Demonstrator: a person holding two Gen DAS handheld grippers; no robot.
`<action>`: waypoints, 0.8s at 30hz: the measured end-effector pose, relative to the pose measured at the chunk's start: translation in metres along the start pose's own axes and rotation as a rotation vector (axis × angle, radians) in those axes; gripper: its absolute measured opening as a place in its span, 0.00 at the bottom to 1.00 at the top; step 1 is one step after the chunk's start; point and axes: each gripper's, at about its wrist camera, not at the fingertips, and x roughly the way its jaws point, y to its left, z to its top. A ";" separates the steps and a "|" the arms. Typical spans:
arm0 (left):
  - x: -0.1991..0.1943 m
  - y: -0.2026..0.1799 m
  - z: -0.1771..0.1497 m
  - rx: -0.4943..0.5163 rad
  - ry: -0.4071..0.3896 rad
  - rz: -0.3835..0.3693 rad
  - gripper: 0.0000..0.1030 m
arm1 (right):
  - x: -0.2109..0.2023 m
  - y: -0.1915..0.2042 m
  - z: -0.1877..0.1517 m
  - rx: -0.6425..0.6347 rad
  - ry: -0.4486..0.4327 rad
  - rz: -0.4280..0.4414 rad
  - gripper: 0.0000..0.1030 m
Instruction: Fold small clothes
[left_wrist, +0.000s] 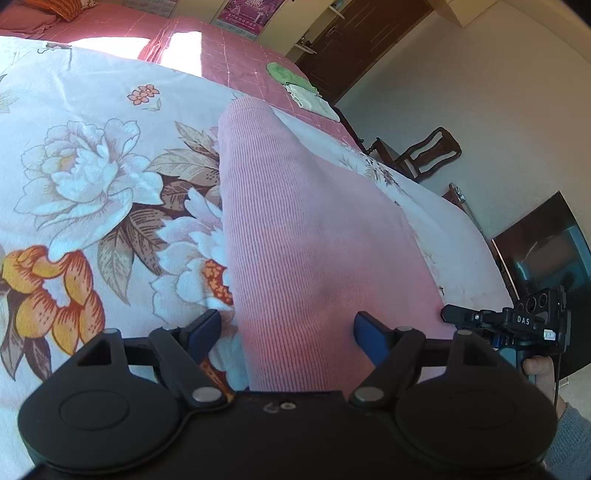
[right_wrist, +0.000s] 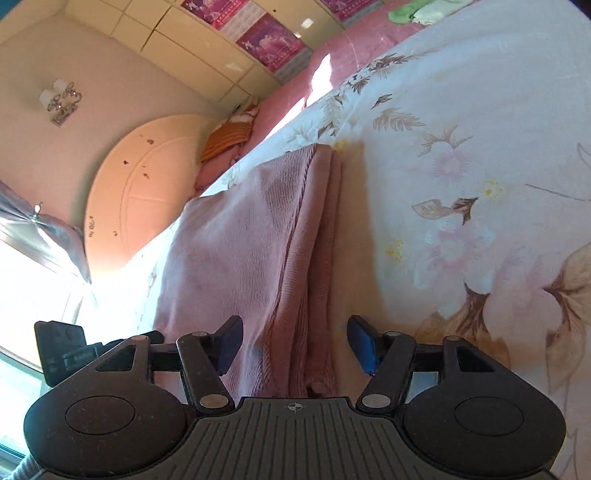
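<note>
So both grippers are hovering right over the pink ribbed garment (left_wrist: 295, 229), which is lying folded into a long strip on the flowered quilt (left_wrist: 92, 155) on the bed.

Left gripper (left_wrist: 288, 332): jaws spread wide, one blue pad off each side of the garment's near end. The pink cloth runs up between them, but neither pad presses on it as far as I can see, so it's open with nothing held. The gripper body cuts off the nearest bit of the garment, so I can't see its end.

Right gripper (right_wrist: 295, 341): jaws also apart, not clamped on anything. The garment's stacked folded edge (right_wrist: 321, 258) runs straight up between the pads. The left pad sits over the pink cloth, the right pad over bare quilt just beside that edge. Whether the left pad brushes the fabric, can't tell.

In the left wrist view the right gripper pokes in just beside the garment's near right corner, with a bit of a hand (left_wrist: 539, 369) and a grey sleeve (left_wrist: 569, 439) behind it, mostly cut off by the frame.

Well beyond the garment's far end, on the pink bedspread (left_wrist: 240, 62), there's a green cloth (left_wrist: 284, 72) and a pale folded one (left_wrist: 314, 99) beside it, too small to make out what they are. The window side in the right wrist view is blown out white.
</note>
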 end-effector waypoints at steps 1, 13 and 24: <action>0.003 -0.001 0.002 0.003 0.001 0.001 0.75 | 0.005 0.002 0.005 -0.012 0.012 0.006 0.61; 0.021 -0.057 0.015 0.169 -0.029 0.165 0.32 | 0.051 0.091 -0.012 -0.449 -0.013 -0.318 0.21; -0.045 -0.075 0.007 0.305 -0.082 0.147 0.30 | 0.046 0.182 -0.045 -0.616 -0.111 -0.337 0.20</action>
